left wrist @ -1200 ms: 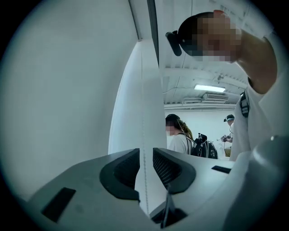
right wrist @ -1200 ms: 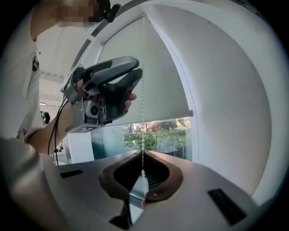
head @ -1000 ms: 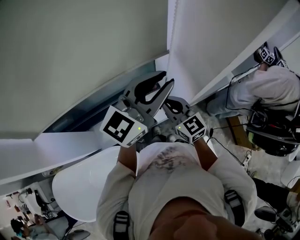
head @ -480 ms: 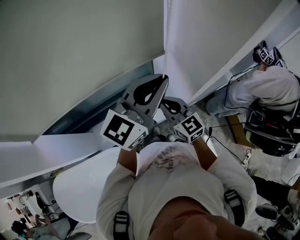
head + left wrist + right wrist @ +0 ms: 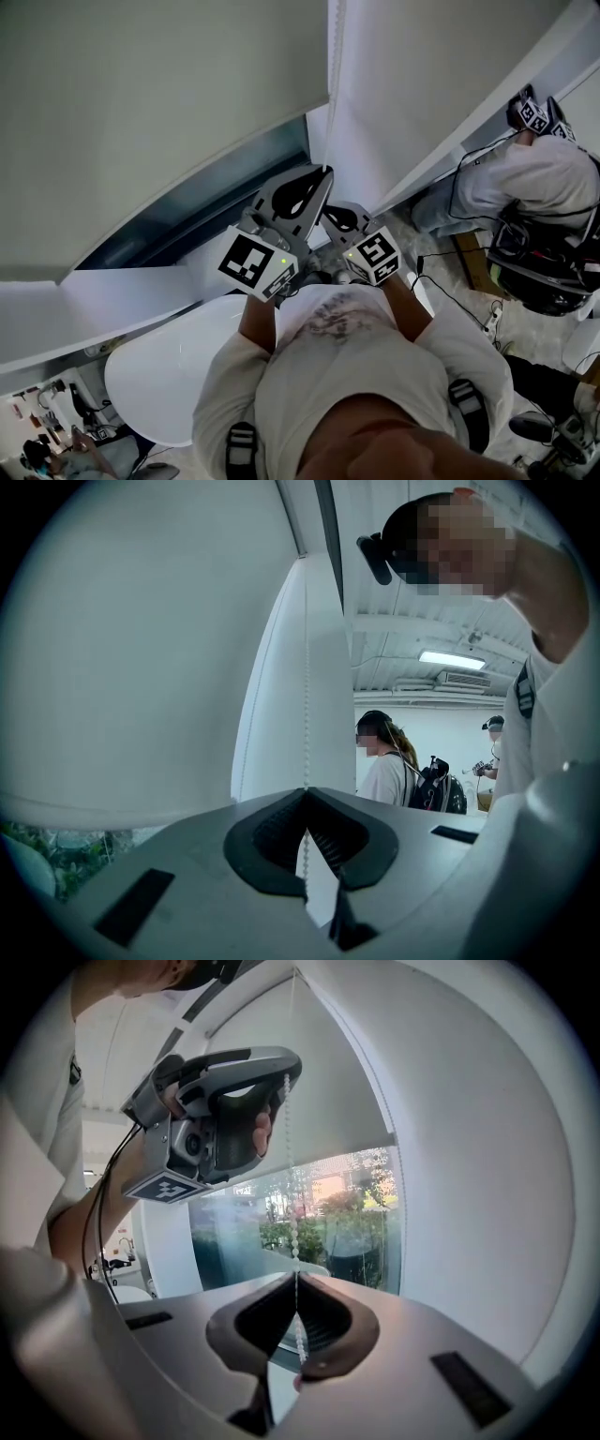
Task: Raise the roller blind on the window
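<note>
We held two tools, one in each hand, and both were closed on the single bead chain [image 5: 292, 1194] beside the window. The left tool [image 5: 306, 791] had its jaws pressed together with the chain pinched at their tips, and the beads ran straight up from there. The right tool [image 5: 296, 1277] was clamped on the same strand lower down; in its own view the left tool gripped the chain directly above it, the two well apart along the strand.

The one roller blind [image 5: 347, 1082] we were working hung partly raised. Its bottom edge sat about halfway up the opening, just right of the chain, and below it the window glass [image 5: 337, 1222] showed green trees. From the head view a second pale panel [image 5: 422, 84] stood to the right of the chain.

We counted one round white tabletop [image 5: 159, 375] near our left side, one other person [image 5: 544, 173] at the far right, and two more people [image 5: 384, 761] in the background of the left tool's view.
</note>
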